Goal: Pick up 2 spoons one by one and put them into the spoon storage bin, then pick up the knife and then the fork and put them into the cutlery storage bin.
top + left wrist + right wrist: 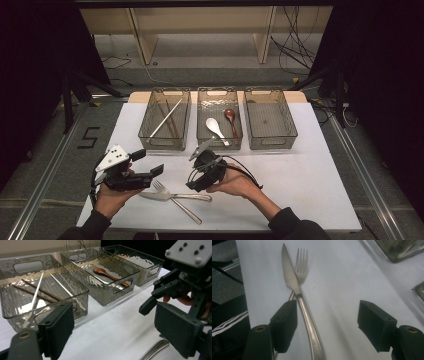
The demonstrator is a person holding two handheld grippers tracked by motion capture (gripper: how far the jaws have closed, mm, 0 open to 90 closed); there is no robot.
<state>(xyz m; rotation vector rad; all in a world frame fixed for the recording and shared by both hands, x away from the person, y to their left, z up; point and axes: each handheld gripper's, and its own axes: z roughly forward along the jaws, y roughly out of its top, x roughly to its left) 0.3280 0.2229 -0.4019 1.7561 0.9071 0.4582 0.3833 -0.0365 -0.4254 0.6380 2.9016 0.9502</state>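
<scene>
With its 2 black jaws spread wide, the right gripper (327,330) is hovering over the steel table knife (298,302) lying crossed on the steel 4-tined fork (301,266), so closing risks dragging both, while the left gripper (145,172), also spread, is waiting nearby.

Counted on the table

Three clear bins (271,120) stood in a row; two spoons (216,129) shared the middle one, several chopsticks (166,119) lay in the left, one knife (292,280) crossed one fork (301,262).
</scene>
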